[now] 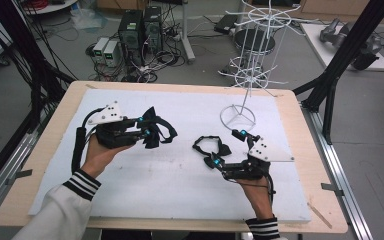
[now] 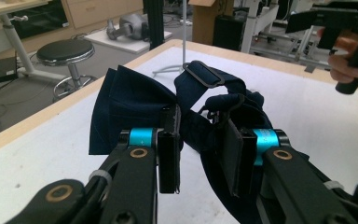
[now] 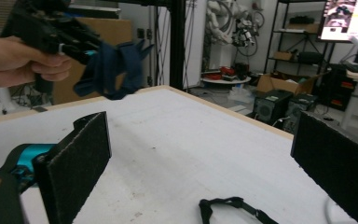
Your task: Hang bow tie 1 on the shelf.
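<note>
My left gripper (image 1: 147,131) is clamped on a navy bow tie (image 2: 135,105), lifted clear of the white mat (image 1: 180,175) to hang freely, while my right gripper (image 1: 226,150), jaws spread empty, hovers over a second bow tie (image 1: 211,146) lying on the mat.

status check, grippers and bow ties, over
Left gripper shut on navy bow tie, lifted. Right gripper open above second bow tie on table. White wire stand behind, clear.
</note>
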`<action>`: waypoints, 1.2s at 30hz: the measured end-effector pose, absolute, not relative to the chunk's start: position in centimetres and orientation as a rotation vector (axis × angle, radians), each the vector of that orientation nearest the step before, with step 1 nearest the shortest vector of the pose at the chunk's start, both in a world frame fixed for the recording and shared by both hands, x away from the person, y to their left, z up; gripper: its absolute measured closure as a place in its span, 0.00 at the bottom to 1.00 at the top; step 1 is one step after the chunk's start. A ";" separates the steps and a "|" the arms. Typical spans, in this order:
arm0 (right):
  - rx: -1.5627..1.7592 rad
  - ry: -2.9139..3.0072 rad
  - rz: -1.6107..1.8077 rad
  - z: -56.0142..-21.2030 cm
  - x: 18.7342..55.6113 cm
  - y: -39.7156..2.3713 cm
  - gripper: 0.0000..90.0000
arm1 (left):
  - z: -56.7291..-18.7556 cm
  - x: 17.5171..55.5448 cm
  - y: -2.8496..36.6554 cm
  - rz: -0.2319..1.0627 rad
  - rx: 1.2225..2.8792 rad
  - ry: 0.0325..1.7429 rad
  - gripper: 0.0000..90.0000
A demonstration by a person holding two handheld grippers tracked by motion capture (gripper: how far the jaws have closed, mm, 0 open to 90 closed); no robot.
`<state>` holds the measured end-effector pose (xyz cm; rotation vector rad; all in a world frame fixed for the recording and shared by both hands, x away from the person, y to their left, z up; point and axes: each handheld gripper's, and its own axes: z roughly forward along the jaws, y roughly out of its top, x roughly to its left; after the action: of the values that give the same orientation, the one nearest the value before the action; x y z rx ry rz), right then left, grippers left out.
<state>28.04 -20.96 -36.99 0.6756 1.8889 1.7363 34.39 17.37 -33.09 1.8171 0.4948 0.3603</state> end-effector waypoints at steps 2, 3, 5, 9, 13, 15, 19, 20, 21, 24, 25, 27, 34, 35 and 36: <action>0.654 1.919 1.746 -36.8 28.1 -20.4 0.05 | -33.0 34.5 16.9 0.365 1.812 0.494 0.78; 0.648 1.928 1.755 -36.8 28.0 -20.2 0.06 | -32.9 34.5 16.7 0.366 1.808 0.496 0.78; 0.626 1.938 1.783 -36.6 27.9 -19.7 0.06 | -32.7 34.5 16.4 0.369 1.806 0.494 0.78; 0.573 1.948 1.817 -36.2 27.6 -18.7 0.06 | -32.3 34.5 15.6 0.374 1.795 0.490 0.78; 0.542 1.957 1.841 -35.8 27.4 -17.9 0.07 | -31.9 34.5 14.8 0.378 1.785 0.486 0.78; 0.532 1.962 1.849 -35.6 27.4 -17.5 0.08 | -31.8 34.5 14.5 0.381 1.787 0.482 0.78; 0.482 1.985 1.863 -35.4 27.1 -16.8 0.14 | -31.6 34.5 13.9 0.383 1.779 0.481 0.78; 0.459 1.992 1.863 -35.3 27.0 -16.6 0.15 | -31.5 34.5 13.8 0.382 1.778 0.480 0.78; 0.454 1.999 1.861 -35.3 26.9 -16.5 0.15 | -31.5 34.5 13.6 0.378 1.779 0.477 0.78; 0.442 2.012 1.863 -35.3 27.0 -16.0 0.16 | -31.4 34.5 13.2 0.368 1.774 0.468 0.78; 0.442 2.019 1.862 -35.3 27.1 -15.9 0.16 | -31.4 34.5 13.0 0.368 1.771 0.465 0.78; 0.435 2.028 1.868 -35.3 27.2 -15.6 0.17 | -31.3 34.5 12.8 0.364 1.771 0.459 0.78; 0.422 2.061 1.864 -35.3 27.4 -14.7 0.20 | -31.0 34.3 12.1 0.358 1.765 0.445 0.78; 0.421 2.064 1.859 -35.3 27.5 -14.7 0.20 | -31.0 34.3 12.1 0.358 1.765 0.441 0.78; 0.423 2.068 1.861 -35.4 27.5 -14.6 0.20 | -31.0 34.3 12.0 0.354 1.764 0.442 0.78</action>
<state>27.53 -14.61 -35.38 0.4232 2.0681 1.8611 34.30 12.04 -31.01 1.7644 0.4418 0.3544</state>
